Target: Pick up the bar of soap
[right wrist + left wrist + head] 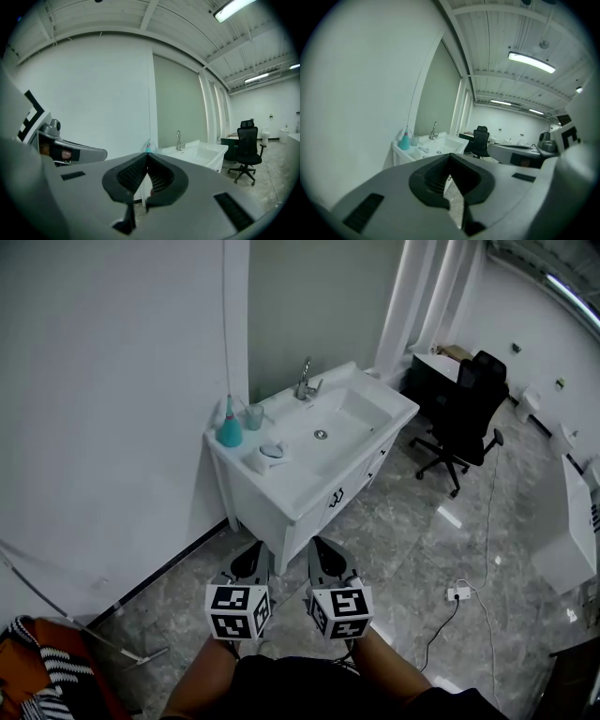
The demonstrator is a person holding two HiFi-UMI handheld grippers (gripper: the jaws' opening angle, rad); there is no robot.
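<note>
A white sink cabinet (pixel 367 427) stands against the wall ahead. On its left counter end are a teal bottle (pixel 230 431), a glass cup (pixel 253 416), a round pale dish (pixel 272 450) and a small white block (pixel 255 463). Which of the last two is the soap is too small to tell. My left gripper (pixel 253 553) and right gripper (pixel 322 549) hang side by side over the floor, well short of the cabinet. Both are shut on nothing. The left gripper (pixel 449 157) looks at the teal bottle (pixel 405 140) from afar. The right gripper (pixel 147 155) faces the faucet (pixel 178 139).
A black office chair (pixel 467 420) stands right of the sink, before a desk (pixel 433 365). A power strip with its cable (pixel 457 593) lies on the marble floor. There is a white cabinet (pixel 572 531) at the right edge and a striped cloth (pixel 42 673) at the bottom left.
</note>
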